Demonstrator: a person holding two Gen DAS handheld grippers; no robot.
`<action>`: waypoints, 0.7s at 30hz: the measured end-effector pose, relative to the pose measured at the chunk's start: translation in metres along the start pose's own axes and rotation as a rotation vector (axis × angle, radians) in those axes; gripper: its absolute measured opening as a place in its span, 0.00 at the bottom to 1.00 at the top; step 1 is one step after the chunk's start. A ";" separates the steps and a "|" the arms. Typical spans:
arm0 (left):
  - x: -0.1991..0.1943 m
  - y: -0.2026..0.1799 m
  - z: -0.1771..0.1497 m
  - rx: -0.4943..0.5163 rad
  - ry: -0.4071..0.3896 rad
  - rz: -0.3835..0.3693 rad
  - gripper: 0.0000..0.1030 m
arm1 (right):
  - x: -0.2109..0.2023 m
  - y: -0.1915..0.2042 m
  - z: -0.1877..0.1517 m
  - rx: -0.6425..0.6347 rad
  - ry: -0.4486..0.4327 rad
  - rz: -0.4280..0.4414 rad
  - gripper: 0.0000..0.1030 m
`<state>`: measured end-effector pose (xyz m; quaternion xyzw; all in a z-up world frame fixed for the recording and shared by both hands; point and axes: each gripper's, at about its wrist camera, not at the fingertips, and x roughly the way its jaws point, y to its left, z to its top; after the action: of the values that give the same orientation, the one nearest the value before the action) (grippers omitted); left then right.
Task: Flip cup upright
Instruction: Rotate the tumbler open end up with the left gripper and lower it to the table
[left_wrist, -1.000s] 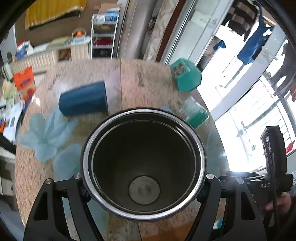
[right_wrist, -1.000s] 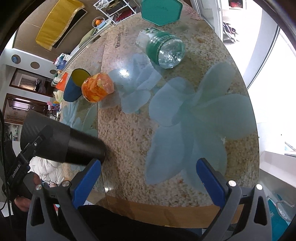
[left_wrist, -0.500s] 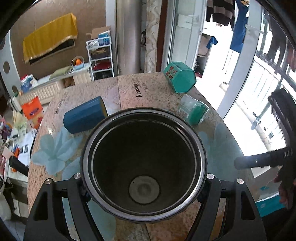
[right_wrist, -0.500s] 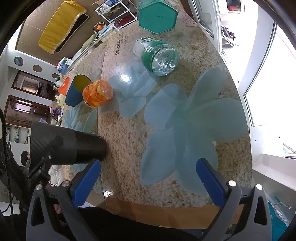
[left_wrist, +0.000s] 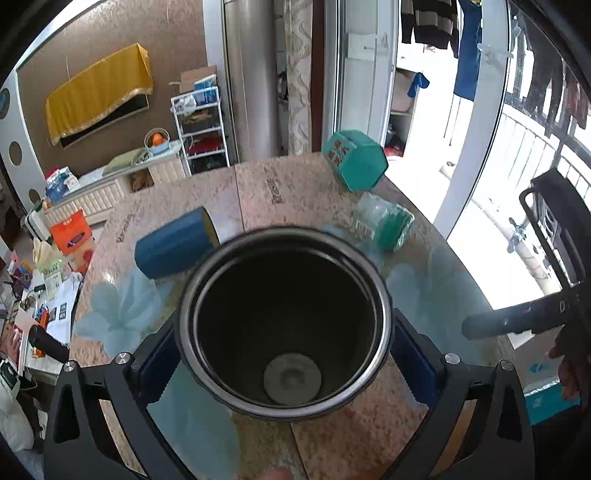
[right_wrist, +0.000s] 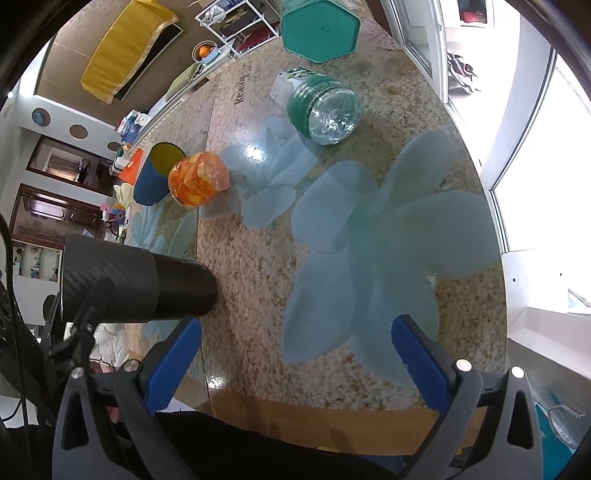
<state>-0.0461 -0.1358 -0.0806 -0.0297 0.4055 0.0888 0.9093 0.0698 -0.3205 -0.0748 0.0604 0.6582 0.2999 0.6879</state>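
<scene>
A black steel tumbler (left_wrist: 284, 325) with a silver rim fills the left wrist view, its open mouth facing the camera. My left gripper (left_wrist: 284, 354) stands around it, blue pads now showing with small gaps at both sides. In the right wrist view the same tumbler (right_wrist: 144, 284) stands on the table at the left, tilted in the picture. My right gripper (right_wrist: 295, 354) is open and empty above the table's near edge.
On the round stone table (right_wrist: 258, 266) with pale blue flower prints lie a blue cup (left_wrist: 173, 245) on its side, an orange patterned cup (right_wrist: 197, 179) on its side, a green-labelled clear bottle (right_wrist: 321, 107) and a teal hexagonal box (right_wrist: 319, 27).
The left gripper's fingers have spread away from the tumbler, which looks smaller and farther. The left view has tilted up toward the room. The right gripper has barely moved.
</scene>
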 end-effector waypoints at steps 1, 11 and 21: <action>0.000 0.000 -0.001 -0.002 0.009 -0.009 0.99 | 0.000 0.000 0.000 0.001 -0.001 0.000 1.00; -0.012 0.019 0.013 0.006 0.092 -0.165 1.00 | -0.013 0.015 0.004 -0.019 -0.045 -0.016 1.00; -0.041 0.054 0.040 0.026 0.123 -0.336 1.00 | -0.054 0.062 0.012 -0.077 -0.188 -0.099 1.00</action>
<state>-0.0535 -0.0837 -0.0228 -0.0905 0.4509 -0.0716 0.8851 0.0627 -0.2926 0.0032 0.0292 0.5808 0.2837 0.7625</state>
